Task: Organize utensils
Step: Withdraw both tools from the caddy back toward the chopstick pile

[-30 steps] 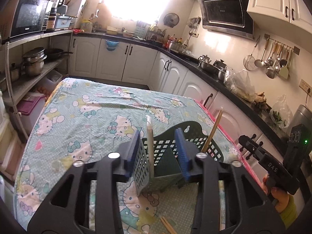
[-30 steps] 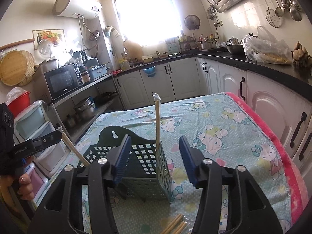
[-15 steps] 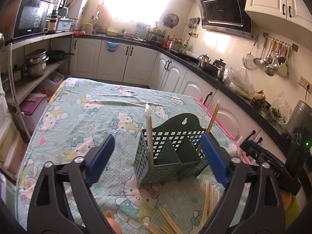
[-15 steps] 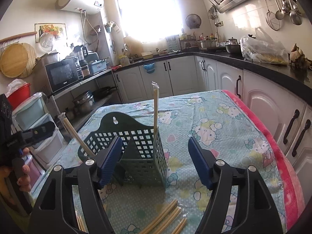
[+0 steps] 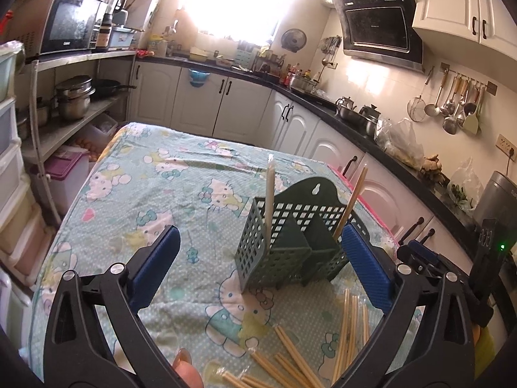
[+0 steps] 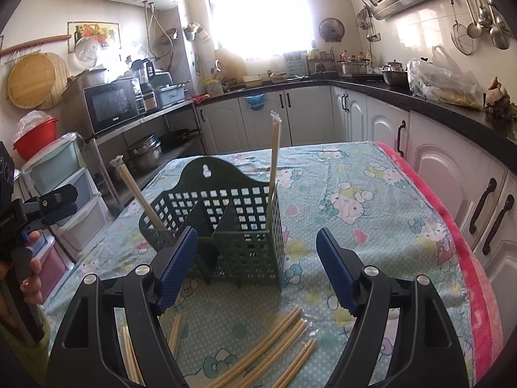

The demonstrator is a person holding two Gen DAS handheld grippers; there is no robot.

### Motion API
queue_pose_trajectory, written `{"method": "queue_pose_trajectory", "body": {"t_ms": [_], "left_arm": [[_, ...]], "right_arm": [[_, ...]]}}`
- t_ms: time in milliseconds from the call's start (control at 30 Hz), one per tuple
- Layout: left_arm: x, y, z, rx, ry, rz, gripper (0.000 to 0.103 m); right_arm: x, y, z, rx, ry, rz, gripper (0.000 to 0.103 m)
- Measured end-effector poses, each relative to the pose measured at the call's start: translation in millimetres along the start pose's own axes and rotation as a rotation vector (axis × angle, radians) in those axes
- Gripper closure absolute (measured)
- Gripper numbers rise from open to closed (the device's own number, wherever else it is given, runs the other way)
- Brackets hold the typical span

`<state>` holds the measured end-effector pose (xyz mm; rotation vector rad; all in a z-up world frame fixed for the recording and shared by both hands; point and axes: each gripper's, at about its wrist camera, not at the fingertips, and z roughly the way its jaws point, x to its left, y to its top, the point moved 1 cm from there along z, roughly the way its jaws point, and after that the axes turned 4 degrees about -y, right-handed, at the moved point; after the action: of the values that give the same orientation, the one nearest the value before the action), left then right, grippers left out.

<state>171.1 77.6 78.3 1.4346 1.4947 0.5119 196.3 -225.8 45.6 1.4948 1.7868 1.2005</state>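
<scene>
A dark green lattice utensil holder (image 5: 290, 252) (image 6: 232, 226) stands on the Hello Kitty tablecloth. One wrapped chopstick pair (image 5: 269, 203) (image 6: 274, 158) stands upright in one end compartment; another (image 5: 350, 203) (image 6: 139, 194) leans in the opposite end. Several loose chopsticks (image 5: 349, 333) (image 6: 271, 346) lie on the cloth in front of the holder. My left gripper (image 5: 258, 268) is open and empty, just short of the holder. My right gripper (image 6: 257, 268) is open and empty on the holder's other side. Each gripper shows in the other's view, the right (image 5: 429, 262) and the left (image 6: 48, 210).
The table (image 6: 371, 194) has a pink edge (image 6: 458, 242) beside white cabinets. Shelves with pots, a microwave and plastic drawers (image 5: 19, 194) stand on the other side. The black counter (image 5: 371, 135) carries kettles and bags.
Both grippers opened wide and pulled back from the holder, leaving a chopstick pair standing in each end compartment. The loose chopsticks on the cloth came into view.
</scene>
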Motion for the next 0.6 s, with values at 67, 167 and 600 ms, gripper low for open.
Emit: {"method": "queue_pose_trajectory", "body": {"t_ms": [67, 167, 600], "left_arm": [[1, -5, -3, 0.005, 0.002, -0.004, 0.011], [3, -11, -6, 0.013, 0.012, -0.004, 0.011], [20, -43, -9, 0.079, 0.057, -0.044, 0.011]], "right_arm": [[3, -4, -1, 0.007, 0.005, -0.006, 0.029], [7, -9, -2, 0.016, 0.012, -0.016, 0.029], [29, -27, 0, 0.075, 0.067, -0.062, 0.029]]}}
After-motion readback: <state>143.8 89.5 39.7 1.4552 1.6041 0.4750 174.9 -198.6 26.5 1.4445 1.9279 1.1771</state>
